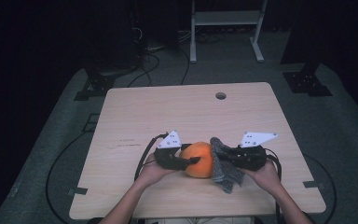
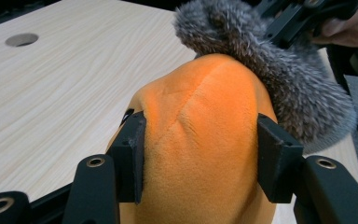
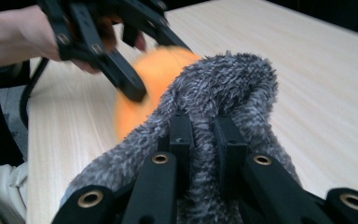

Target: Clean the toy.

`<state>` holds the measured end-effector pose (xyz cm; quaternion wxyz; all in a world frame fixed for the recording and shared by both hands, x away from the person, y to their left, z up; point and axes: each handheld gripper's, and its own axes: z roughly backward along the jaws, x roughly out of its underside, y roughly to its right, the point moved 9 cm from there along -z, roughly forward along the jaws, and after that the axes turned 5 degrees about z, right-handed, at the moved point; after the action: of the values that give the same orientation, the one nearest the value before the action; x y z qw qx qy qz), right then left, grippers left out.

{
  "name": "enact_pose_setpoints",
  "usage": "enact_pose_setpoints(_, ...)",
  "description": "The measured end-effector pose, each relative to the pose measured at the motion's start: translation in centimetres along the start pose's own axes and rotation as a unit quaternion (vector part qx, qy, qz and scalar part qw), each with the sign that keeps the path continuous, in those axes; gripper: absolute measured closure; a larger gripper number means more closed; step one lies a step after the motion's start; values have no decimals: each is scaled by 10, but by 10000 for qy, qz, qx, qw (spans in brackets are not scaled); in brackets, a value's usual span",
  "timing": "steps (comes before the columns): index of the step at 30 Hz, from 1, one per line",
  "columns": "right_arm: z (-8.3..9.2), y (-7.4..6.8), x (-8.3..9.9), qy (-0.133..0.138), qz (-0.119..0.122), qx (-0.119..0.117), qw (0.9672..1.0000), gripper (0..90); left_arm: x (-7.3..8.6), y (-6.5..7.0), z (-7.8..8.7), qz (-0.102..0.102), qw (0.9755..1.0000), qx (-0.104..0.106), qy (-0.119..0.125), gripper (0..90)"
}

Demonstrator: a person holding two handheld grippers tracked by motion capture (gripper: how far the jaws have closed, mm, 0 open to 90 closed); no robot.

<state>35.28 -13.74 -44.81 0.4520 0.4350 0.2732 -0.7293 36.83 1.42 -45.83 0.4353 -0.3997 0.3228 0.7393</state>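
Orange plush (image 2: 200, 140) clamped between left claw (image 2: 200, 158) pads; grey cloth (image 3: 223, 93) pinched in right claw (image 3: 205, 135).

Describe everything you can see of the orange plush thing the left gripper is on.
The orange plush ball is rounded, soft and short-piled, with a faint seam running down its face. It sits near the table's front middle. The left gripper is shut on it, one pad pressing into each side. A grey fuzzy cloth, pinched in the right gripper, lies against its far side.
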Motion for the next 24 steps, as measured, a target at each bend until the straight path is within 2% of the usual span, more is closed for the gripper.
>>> enact_pose_setpoints(3,4,6,16,-228,-60,165,9996,794,-1,-2,1,81,10000,-13,19,435)
enact_pose_setpoints(4,12,4,14,-140,-78,145,9998,794,-3,-1,1,61,10000,-12,40,435)
enact_pose_setpoints(5,12,4,14,-140,-78,145,9998,794,-3,-1,1,61,10000,-12,40,435)
enact_pose_setpoints(6,17,-2,4,103,-77,58,9999,794,-5,0,1,45,10000,-21,34,436)
enact_pose_setpoints(7,17,-2,4,103,-77,58,9999,794,-6,1,1,28,10000,-36,25,436)
enact_pose_setpoints(8,17,-8,-9,273,-20,-62,9996,794,-7,3,0,-20,10000,-77,-7,435)
enact_pose_setpoints(9,15,-10,-13,295,32,-79,9995,794,-7,4,-1,-45,9999,-102,-7,434)
enact_pose_setpoints(11,7,-12,-16,233,165,-62,9996,794,-6,5,-1,22,9999,-124,51,420)
enact_pose_setpoints(12,1,-13,-14,103,237,-31,9997,794,-4,5,-2,38,9999,-136,7,409)
enact_pose_setpoints(15,-7,-11,-6,-45,231,-52,9997,796,0,4,-2,76,9999,-90,5,375)
enact_pose_setpoints(17,-8,-7,1,-30,82,-141,9999,797,3,4,-3,119,9998,139,20,311)
enact_pose_setpoints(21,-5,-5,9,-100,16,-115,9999,796,1,3,-5,156,9993,253,209,95)
enact_pose_setpoints(22,-4,-4,11,-94,12,-84,9999,796,2,1,-7,213,9994,223,174,95)
enact_pose_setpoints(24,0,-4,16,-73,-53,-90,9999,795,4,2,-10,252,9990,331,152,94)
